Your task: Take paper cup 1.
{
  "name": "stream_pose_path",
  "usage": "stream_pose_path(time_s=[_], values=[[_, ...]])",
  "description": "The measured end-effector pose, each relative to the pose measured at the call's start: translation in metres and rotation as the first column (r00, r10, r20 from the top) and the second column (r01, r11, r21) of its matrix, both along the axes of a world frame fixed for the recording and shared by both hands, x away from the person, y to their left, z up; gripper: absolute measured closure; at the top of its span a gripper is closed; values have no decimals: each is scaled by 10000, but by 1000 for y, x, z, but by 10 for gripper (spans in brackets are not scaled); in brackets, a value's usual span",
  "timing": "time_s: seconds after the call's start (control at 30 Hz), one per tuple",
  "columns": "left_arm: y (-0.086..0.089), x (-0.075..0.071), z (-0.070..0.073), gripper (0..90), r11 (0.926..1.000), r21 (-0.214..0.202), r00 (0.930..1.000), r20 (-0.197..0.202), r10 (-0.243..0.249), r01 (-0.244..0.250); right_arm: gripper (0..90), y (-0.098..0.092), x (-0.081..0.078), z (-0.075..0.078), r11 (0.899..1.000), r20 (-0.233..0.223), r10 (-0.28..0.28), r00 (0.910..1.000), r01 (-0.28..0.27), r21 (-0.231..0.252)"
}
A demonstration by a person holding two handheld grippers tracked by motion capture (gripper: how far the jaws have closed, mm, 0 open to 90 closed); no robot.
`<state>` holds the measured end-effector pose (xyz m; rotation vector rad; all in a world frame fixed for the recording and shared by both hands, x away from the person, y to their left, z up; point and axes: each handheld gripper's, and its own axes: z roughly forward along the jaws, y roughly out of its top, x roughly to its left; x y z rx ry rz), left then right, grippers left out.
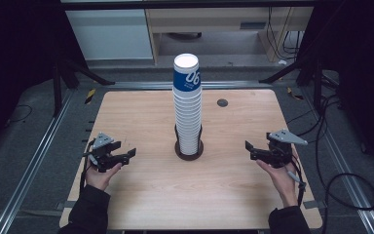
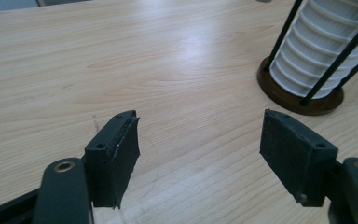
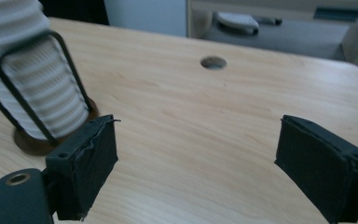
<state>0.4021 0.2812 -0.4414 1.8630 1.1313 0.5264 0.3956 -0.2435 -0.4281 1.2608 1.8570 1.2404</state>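
— Two grippers are held low over the pale wooden table (image 1: 141,195), one on each side of the tall stack of white paper cups (image 1: 188,117). How are the jaws set?

— The left gripper (image 1: 129,155) is seen with its jaws apart and nothing between them; bare wood is shown between the pads in the left gripper view. The same is seen of the right gripper (image 1: 249,148): jaws spread, nothing clamped.

— And where is the stack placed?

— At the middle of the table, upright in a round dark wooden base with thin black wire uprights (image 1: 189,148). A blue-banded cup (image 1: 186,73) is carried at its top. Both grippers are well apart from it.

— What could be expected to go wrong?

— The stack is tall and narrow, and the uprights reach up its lower part alone. If it were pinched high and pulled sideways, it could be tipped. If a cup were squeezed hard, its thin wall could be crushed. Nested cups may also be lifted several at once.
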Motion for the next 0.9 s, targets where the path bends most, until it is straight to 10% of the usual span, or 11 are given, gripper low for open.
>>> stream_pose_path(time_s=[0.43,0.9], values=[[-6,-1,-4,239,9997,-34,9997,-21,-227,226,119,20,-12,27,9949,556,953,9939,-970,289],[-5,1,-5,212,9997,-180,9996,-202,-183,179,111,41,-13,89,9782,1897,1782,9655,-1947,717]])
